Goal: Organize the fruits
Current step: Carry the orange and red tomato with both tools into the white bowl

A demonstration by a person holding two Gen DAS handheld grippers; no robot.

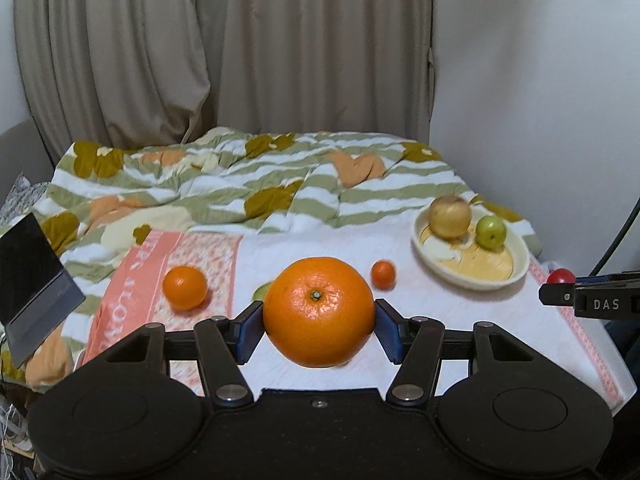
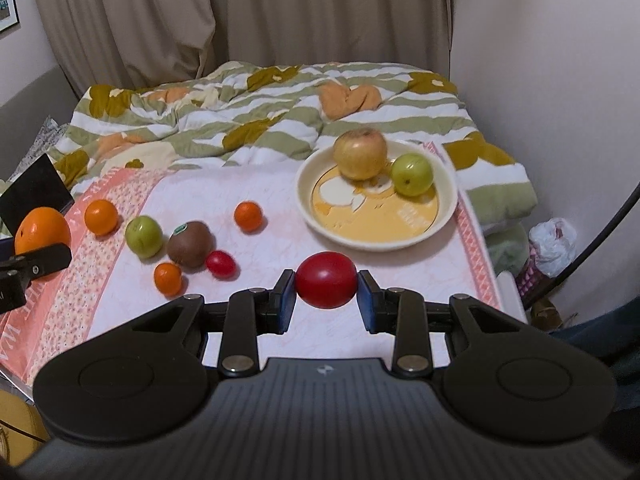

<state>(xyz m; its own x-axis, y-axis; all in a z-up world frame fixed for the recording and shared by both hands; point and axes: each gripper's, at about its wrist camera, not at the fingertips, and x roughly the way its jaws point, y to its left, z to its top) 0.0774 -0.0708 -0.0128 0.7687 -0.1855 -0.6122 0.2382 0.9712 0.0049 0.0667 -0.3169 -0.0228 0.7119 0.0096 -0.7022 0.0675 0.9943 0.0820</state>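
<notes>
the left hand-held gripper (image 1: 319,322) is clamped on the big orange (image 1: 319,312), blue pads pressing its two sides, the fruit held clear above the white cloth (image 1: 460,320) spread on the bed. over on the other side, the right hand-held gripper (image 2: 327,297) is closed on a red tomato (image 2: 326,279), also held off the cloth. both loads are airborne, and the cream plate (image 2: 446,208) sits ahead and to the right, already holding a yellowish apple (image 2: 361,153) and a small green apple (image 2: 412,173) at its far side.

the likely step is carrying both fruits to that plate. the near half of the plate is bare, so that looks like the place to aim. the tomato is closer; the sensible order is for the right side to go first and pull away, leaving room for the wider orange. the orange is round and heavy-looking, held only at its sides, so a level carry and a low release should stop it rolling into the apples. the tomato probably bruises easily, so no squeezing harder.

still loose on the cloth: two medium oranges (image 2: 101,217) (image 2: 248,216), a small orange one (image 2: 168,278), a green fruit (image 2: 144,237), a kiwi (image 2: 189,243) and a second small tomato (image 2: 220,263), the last three clustered close together.
</notes>
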